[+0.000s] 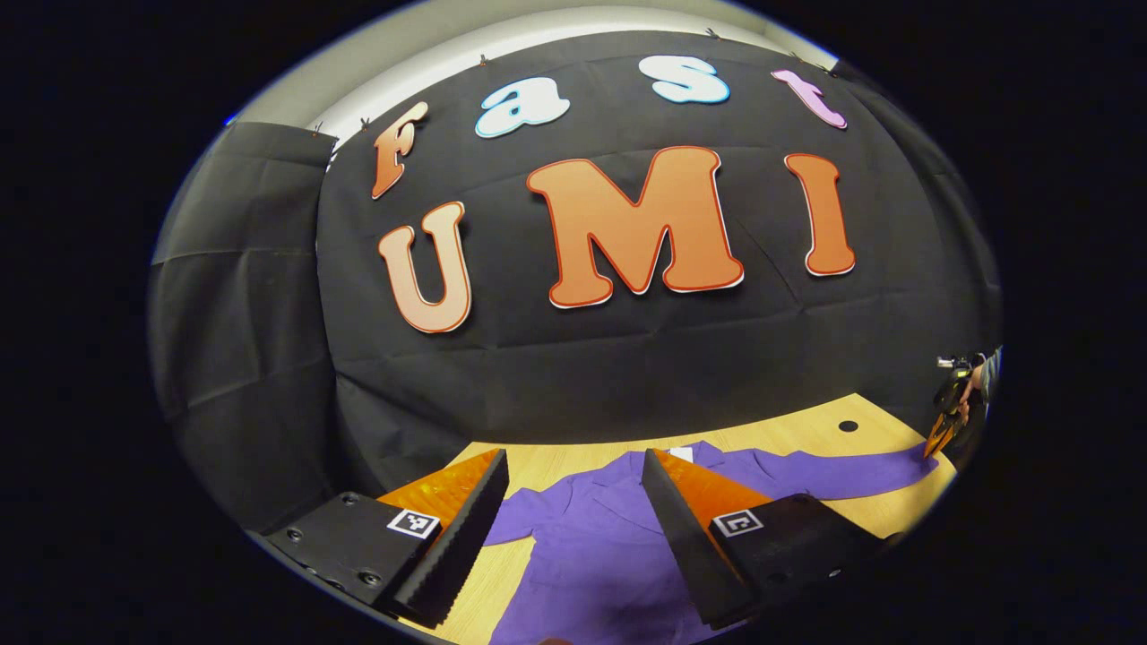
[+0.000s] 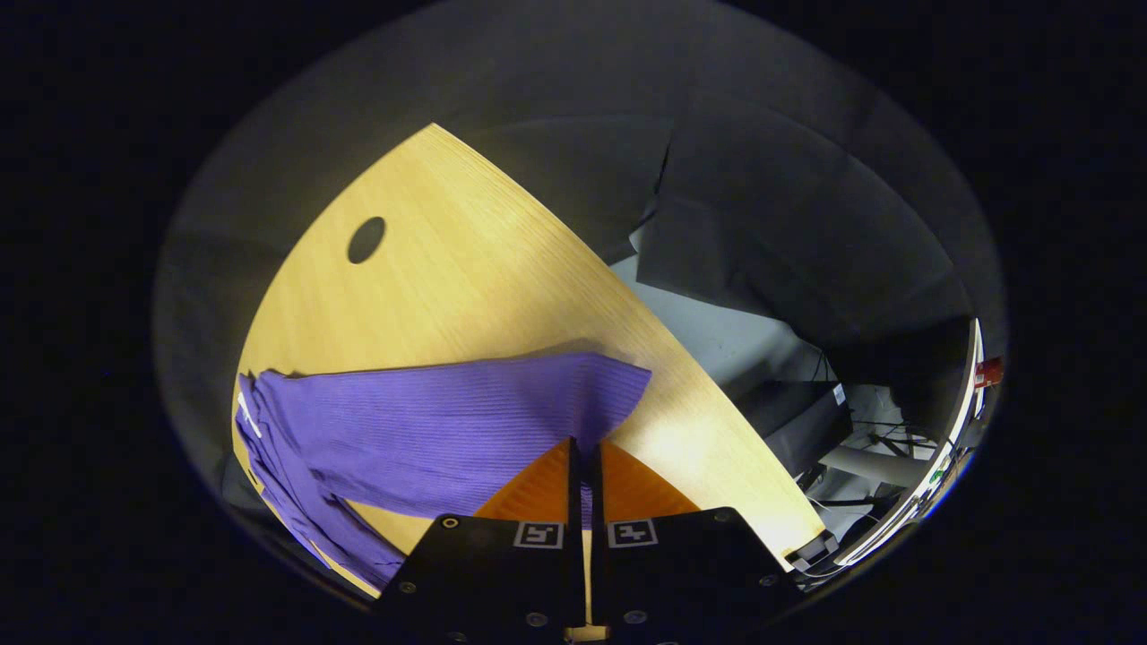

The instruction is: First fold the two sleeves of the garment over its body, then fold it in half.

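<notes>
In the left gripper view, the left gripper (image 1: 573, 502) has its two fingers (image 1: 457, 528) spread wide apart and holds nothing between them. The purple garment (image 1: 591, 546) lies flat on the wooden surface (image 1: 797, 434) directly beyond and between those fingers, its collar just past the tips. One sleeve (image 1: 842, 473) runs out to the right of the right-hand finger toward the edge of the surface, where the right gripper (image 1: 941, 434) meets the sleeve's end, a hand (image 1: 972, 385) behind it. In the right gripper view, the right gripper (image 2: 584, 457) has its fingers (image 2: 538, 488) pressed together with a thin fold of the sleeve (image 2: 448, 430) pinched between the tips, at the cuff. The sleeve stretches away to the left of the fingers across the surface (image 2: 448, 269), reaching the bunched body of the garment (image 2: 287, 484) at the far left. A dark round hole (image 2: 366, 239) in the surface sits well beyond the fingers, above the sleeve.
</notes>
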Demonstrator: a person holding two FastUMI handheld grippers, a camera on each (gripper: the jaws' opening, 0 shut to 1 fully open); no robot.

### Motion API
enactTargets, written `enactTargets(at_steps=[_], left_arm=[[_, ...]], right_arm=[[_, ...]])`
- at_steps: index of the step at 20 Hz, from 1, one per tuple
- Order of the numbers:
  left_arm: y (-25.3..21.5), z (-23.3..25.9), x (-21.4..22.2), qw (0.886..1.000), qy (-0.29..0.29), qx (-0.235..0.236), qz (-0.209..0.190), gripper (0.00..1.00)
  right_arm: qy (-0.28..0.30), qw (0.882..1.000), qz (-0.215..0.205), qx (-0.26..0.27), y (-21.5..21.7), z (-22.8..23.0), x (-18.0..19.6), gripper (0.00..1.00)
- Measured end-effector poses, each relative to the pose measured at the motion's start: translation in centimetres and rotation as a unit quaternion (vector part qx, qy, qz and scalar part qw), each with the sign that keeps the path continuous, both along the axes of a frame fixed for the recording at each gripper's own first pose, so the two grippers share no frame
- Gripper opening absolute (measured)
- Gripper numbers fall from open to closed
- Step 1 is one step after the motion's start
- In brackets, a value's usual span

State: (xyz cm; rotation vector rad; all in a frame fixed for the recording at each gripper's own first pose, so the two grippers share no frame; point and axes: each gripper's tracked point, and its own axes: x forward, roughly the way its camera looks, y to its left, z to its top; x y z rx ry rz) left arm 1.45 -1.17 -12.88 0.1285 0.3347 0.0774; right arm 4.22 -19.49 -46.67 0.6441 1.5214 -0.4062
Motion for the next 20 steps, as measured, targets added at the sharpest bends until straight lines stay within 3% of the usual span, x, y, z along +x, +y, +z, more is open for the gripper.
enactTargets(at_steps=[9, 20], left_arm=[[5.8, 0.8, 1.4, 0.999, -0.021, -0.032, -0.039, 0.95], [15.9, 0.0, 2.0, 0.998, -0.019, -0.042, -0.035, 0.95]], right_arm=[[-0.093, 0.995, 0.022, 0.016, 9.4, 12.6, 4.0, 0.03], [-0.183, 0.975, 0.107, 0.058, 27.8, 24.8, 10.1, 0.03]])
